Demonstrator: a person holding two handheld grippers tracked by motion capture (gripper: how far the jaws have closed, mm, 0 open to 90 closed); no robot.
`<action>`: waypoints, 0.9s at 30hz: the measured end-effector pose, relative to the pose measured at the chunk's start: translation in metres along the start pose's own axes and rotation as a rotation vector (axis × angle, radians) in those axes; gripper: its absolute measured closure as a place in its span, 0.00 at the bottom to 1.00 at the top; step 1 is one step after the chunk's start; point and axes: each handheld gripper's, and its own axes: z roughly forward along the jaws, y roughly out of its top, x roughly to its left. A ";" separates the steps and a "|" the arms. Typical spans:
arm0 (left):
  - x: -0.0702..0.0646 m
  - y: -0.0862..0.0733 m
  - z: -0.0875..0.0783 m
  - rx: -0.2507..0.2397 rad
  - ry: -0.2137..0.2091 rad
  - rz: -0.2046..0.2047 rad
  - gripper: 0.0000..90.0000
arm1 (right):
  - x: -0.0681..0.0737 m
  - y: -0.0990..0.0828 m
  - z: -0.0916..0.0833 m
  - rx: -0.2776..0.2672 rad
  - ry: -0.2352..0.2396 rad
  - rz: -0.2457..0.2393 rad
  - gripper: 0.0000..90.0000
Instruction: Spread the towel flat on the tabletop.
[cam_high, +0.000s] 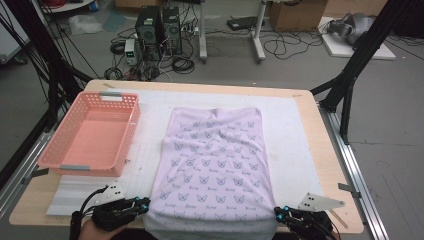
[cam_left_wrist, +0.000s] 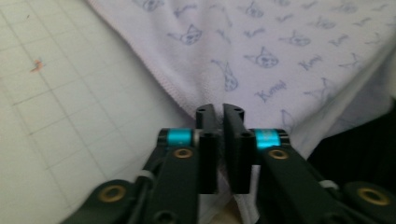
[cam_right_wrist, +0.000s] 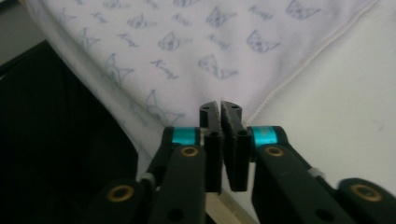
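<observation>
A pale lilac cloth (cam_high: 215, 160) printed with small blue cat faces lies spread lengthwise on the white mat, its near end hanging over the table's front edge. My left gripper (cam_high: 145, 204) is at the cloth's near left corner. In the left gripper view the jaws (cam_left_wrist: 222, 109) stand almost together on the cloth's hem (cam_left_wrist: 182, 93), with white fabric showing between them lower down. My right gripper (cam_high: 277, 214) is at the near right corner. Its jaws (cam_right_wrist: 219, 105) are pressed together on the cloth (cam_right_wrist: 187, 46) beside the stitched edge.
A pink plastic basket (cam_high: 131, 130) stands at the left of the mat, with nothing in it. The white gridded mat (cam_high: 295, 130) covers most of the wooden table (cam_high: 322, 145). Black frame posts rise at both sides, and cables and computers lie on the floor behind.
</observation>
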 end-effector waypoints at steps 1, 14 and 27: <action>0.003 0.002 0.002 -0.019 0.000 -0.019 0.61 | -0.002 0.001 0.000 -0.017 -0.028 0.007 0.85; 0.025 0.024 0.063 -0.005 0.140 -0.045 0.54 | -0.037 0.023 0.063 0.024 -0.247 0.090 0.67; 0.019 0.020 0.046 0.009 0.161 0.017 0.98 | -0.039 0.018 0.052 0.043 -0.165 0.066 0.98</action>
